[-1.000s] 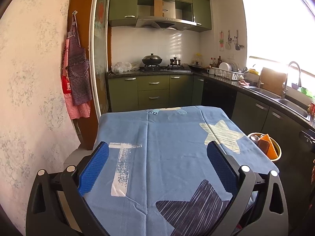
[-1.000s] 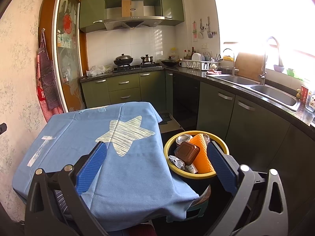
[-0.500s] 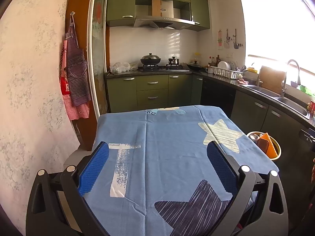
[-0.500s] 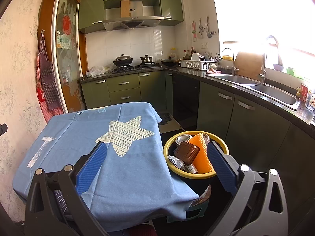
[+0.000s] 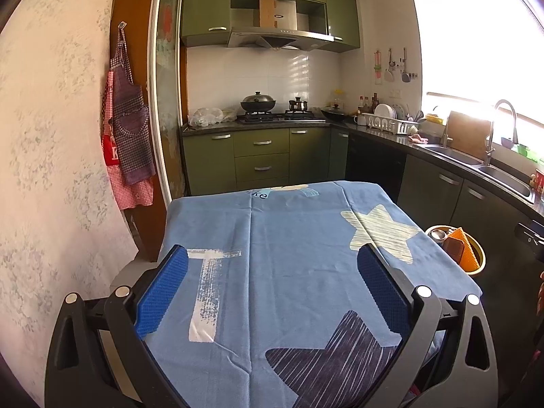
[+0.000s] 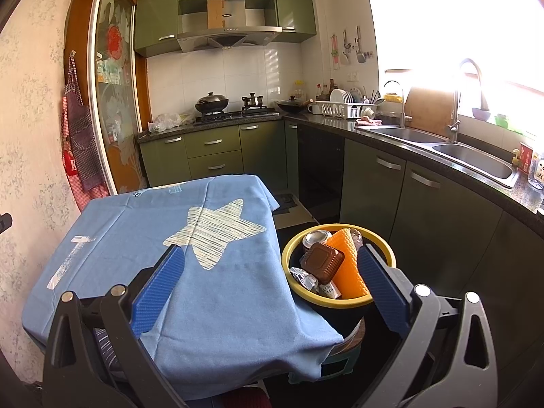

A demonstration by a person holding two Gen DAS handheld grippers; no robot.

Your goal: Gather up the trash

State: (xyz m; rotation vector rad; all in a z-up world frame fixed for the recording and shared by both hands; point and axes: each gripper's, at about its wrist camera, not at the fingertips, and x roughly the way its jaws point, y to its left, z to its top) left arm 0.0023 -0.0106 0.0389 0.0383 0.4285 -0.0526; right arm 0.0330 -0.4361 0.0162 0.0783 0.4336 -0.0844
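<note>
- Grippers both hover above a table under a blue cloth (image 5: 299,258): the left gripper (image 5: 272,282) over its middle, the right gripper (image 6: 272,282) over its right-hand corner and the bin beside it.
- Both pairs of blue-padded fingers (image 5: 163,292) stand spread wide, with nothing held between them.
- Trash sits in a yellow-rimmed bin (image 6: 340,301) just off the table's right edge, low down on what looks like a stool.
- Inside the bin: a brown square lid (image 6: 323,261) on top, an orange ribbed piece (image 6: 348,272) leaning beside it, a silver can (image 6: 314,238) behind, and crumpled wrappers (image 6: 306,277) at the front; their print is too small to read.
- The cloth carries a pale star (image 5: 380,231), a dark striped star (image 5: 336,353) near me and a white cross mark (image 5: 207,292).
- At its far edge I can read only the letters "ke" (image 5: 261,196).
- Aprons (image 5: 127,136) hang on the left wall; the red one shows a white "K".
- The hood (image 5: 278,37) over the stove has a small nameplate, illegible from here.
- A wok (image 5: 257,103) sits on the stove, and a dish rack (image 5: 387,122) stands on the counter before the sink (image 6: 472,163).
</note>
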